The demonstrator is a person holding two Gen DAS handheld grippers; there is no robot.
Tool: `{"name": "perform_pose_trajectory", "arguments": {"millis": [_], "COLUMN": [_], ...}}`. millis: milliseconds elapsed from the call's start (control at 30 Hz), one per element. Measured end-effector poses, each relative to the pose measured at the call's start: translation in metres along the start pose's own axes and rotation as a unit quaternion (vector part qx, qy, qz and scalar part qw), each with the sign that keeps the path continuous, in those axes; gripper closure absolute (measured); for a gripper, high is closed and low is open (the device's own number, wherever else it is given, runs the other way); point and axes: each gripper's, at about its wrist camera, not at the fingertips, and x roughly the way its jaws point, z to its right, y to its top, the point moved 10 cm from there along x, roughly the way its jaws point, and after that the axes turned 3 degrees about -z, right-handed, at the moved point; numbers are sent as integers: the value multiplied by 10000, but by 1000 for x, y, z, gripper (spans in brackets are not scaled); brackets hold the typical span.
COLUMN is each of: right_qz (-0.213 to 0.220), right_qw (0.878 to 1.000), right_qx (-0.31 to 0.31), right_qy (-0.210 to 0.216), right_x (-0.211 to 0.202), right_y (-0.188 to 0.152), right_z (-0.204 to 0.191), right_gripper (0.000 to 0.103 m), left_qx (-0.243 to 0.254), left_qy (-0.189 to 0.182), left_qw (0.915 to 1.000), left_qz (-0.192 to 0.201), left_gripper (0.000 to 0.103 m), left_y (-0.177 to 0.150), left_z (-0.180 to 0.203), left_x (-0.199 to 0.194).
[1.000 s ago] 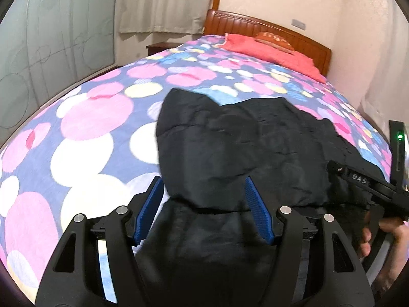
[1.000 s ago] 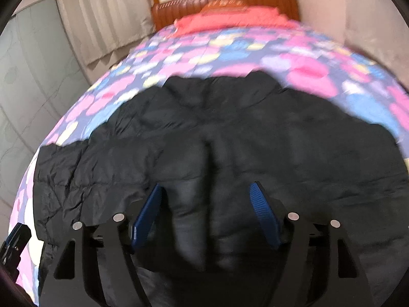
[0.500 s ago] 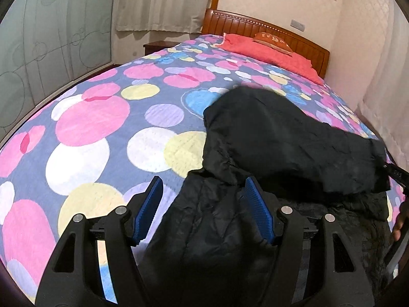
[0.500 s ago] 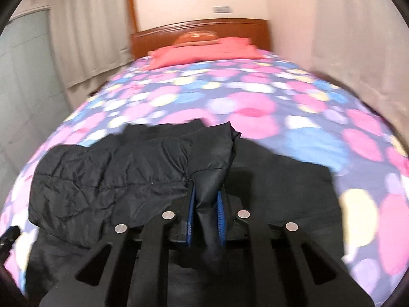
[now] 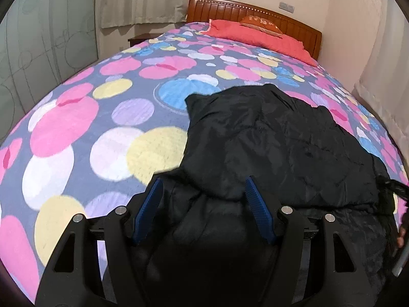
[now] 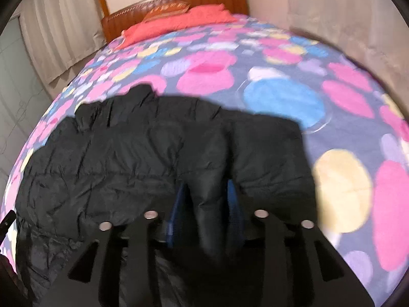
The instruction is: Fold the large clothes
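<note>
A large black padded jacket [image 5: 276,148] lies on the bed with one part folded over its body; it also shows in the right wrist view [image 6: 143,158]. My left gripper [image 5: 204,199] is open, its blue pads [image 5: 150,207] on either side of the jacket's near edge without pinching it. My right gripper [image 6: 207,199] has its blue pads close together on a ridge of the black jacket fabric; this view is blurred.
The bed cover [image 5: 76,128] has pink, yellow, blue and white circles. A red pillow [image 5: 255,38] lies by the wooden headboard [image 5: 255,18]. Curtains and a wall stand to the left, another wall to the right.
My right gripper shut on the jacket and carried the folded part across the body to the right. My left gripper stayed open near the jacket's near edge.
</note>
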Motion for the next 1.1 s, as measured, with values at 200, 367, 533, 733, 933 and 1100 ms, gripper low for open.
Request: {"name": "perform_pose_trajectory", "arguments": {"millis": [200,367,533,733,933,1100], "right_qz": [330,207,-261,-45,159,-105], "right_qw": [9989,9968,9957,9966,9923,9885], "right_qx": [-123,-568,-825,-782,-1088,-1487], "right_qy": [304,528,340,245,565,274], "right_x": [-15,22,67,40,36,74], "right_y": [26,34,13,21,31,11], "right_z": [-31,-77,-87,-92,-144,-166], "right_gripper": [51,52,52,52,52,52], "left_qx": [107,302,168,-4,20,435], "left_qy": [59,442,354,567,-255,-159], "left_qw": [9999,9985,9973,9980,9997,9959], "left_qz": [113,-65,-622,-265,44,-771], "left_gripper": [36,36,33,36,36,35], "left_y": [33,45,29,40,63,33], "left_z": [18,19,9,3,52,84], "left_x": [24,59,96,60,46,106]}}
